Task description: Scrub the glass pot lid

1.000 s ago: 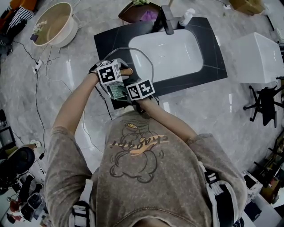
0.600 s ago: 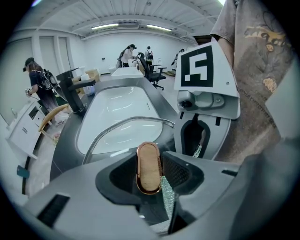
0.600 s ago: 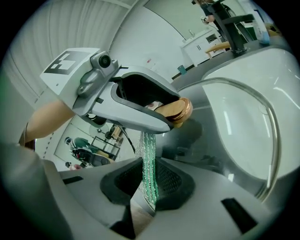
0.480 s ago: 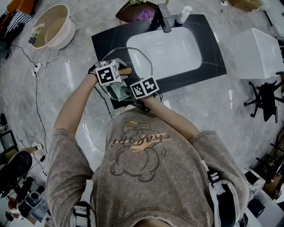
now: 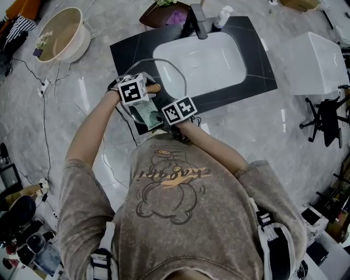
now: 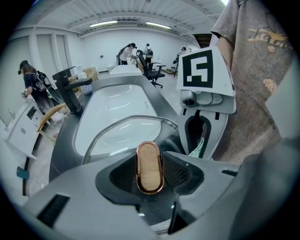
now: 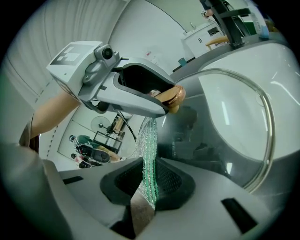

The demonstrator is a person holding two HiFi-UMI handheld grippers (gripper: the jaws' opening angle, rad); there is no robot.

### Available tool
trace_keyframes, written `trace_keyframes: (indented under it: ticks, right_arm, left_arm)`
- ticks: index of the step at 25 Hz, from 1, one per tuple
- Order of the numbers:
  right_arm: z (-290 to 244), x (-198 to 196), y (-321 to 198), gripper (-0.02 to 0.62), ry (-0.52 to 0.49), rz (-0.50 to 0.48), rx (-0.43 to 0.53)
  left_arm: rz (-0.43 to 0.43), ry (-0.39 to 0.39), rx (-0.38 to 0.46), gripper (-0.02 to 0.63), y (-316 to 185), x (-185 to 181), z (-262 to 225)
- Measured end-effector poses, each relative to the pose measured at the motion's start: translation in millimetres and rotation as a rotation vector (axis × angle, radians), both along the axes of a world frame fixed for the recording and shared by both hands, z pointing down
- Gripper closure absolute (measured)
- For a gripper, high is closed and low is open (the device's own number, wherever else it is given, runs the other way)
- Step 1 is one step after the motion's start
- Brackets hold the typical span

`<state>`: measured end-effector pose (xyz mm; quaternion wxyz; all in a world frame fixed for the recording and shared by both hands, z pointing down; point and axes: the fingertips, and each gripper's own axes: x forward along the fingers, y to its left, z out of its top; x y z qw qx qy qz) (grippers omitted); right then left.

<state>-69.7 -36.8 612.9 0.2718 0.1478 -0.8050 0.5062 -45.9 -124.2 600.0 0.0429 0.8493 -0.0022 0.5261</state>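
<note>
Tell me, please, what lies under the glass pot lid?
Through the glass pot lid, the white sink basin and dark counter show below. The left gripper covers what lies under the lid's handle side.

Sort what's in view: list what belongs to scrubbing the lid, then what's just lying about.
In the job: glass pot lid, held by its knob in the left gripper; green scrub pad, clamped in the right gripper; sink, right by the lid.
Lying about: beige tub; white bottle by the faucet; office chair; white box.
</note>
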Motion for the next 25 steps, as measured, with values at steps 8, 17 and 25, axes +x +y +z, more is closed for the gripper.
trace_keyframes:
  ticks: [8, 17, 25]
  right_arm:
    - [5.7, 25.3, 6.4, 0.512, -0.017, 0.073, -0.060]
    - [7.1, 52.0, -16.3, 0.512, -0.025, 0.207, -0.079]
    - [4.5, 67.2, -33.8, 0.512, 0.028, 0.146, -0.029]
  left_arm:
    - [0.008, -0.011, 0.012, 0.434, 0.0, -1.8, 2.5]
    - [0.005, -0.006, 0.016, 0.433, 1.6, -1.7, 2.7]
    - [0.001, -0.011, 0.016, 0.433, 2.0, -1.2, 2.0]
